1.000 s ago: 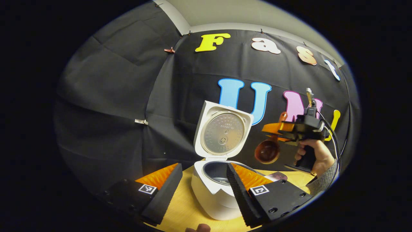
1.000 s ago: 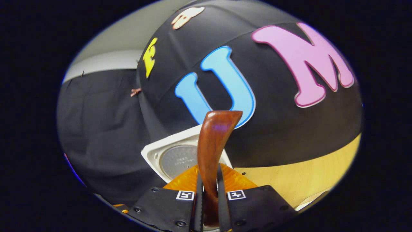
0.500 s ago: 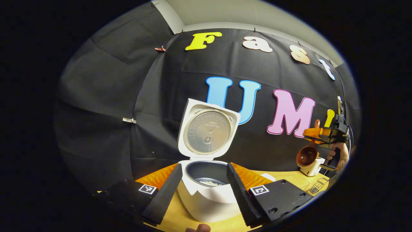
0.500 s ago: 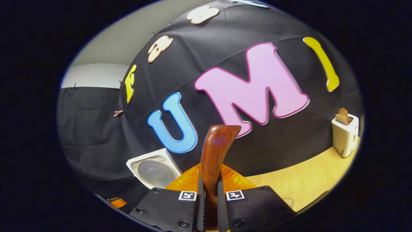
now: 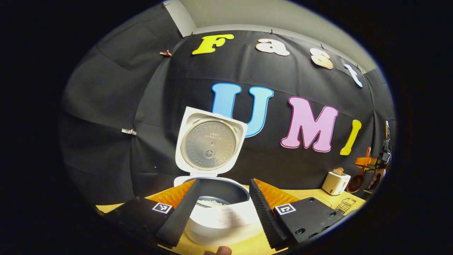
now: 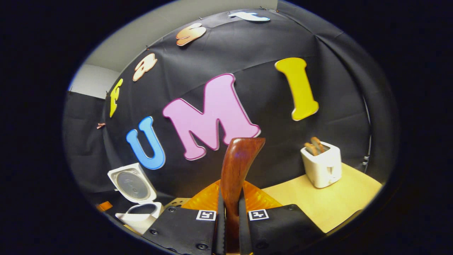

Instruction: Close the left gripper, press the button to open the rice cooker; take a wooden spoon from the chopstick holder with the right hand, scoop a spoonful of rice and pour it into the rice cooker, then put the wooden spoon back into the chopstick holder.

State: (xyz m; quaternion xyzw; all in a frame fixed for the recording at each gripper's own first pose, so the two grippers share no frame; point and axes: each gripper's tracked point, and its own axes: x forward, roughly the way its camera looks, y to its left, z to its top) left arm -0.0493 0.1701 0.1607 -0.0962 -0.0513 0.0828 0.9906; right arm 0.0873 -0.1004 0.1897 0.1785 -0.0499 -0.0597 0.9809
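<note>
The rice cooker (image 5: 212,209) stands open, rice inside, between the left gripper (image 5: 221,209)'s 2 spread fingers. Far right, the right gripper (image 6: 230,226) clamps the wooden spoon (image 6: 236,177) near the chopstick holder (image 6: 321,166).

Black screw-studded tongs (image 6: 231,226) bodies with square checkered marker tags.

This is a staged recording booth got up as a kitchen corner, not a real home. Black cloth (image 5: 106,106) pinned up with clips forms the walls, with a plain pale room wall (image 5: 269,14) above it. A light wooden table (image 6: 332,202) carries kitchen goods: an open white rice cooker (image 5: 219,216) and a white chopstick holder (image 6: 322,166).
</note>
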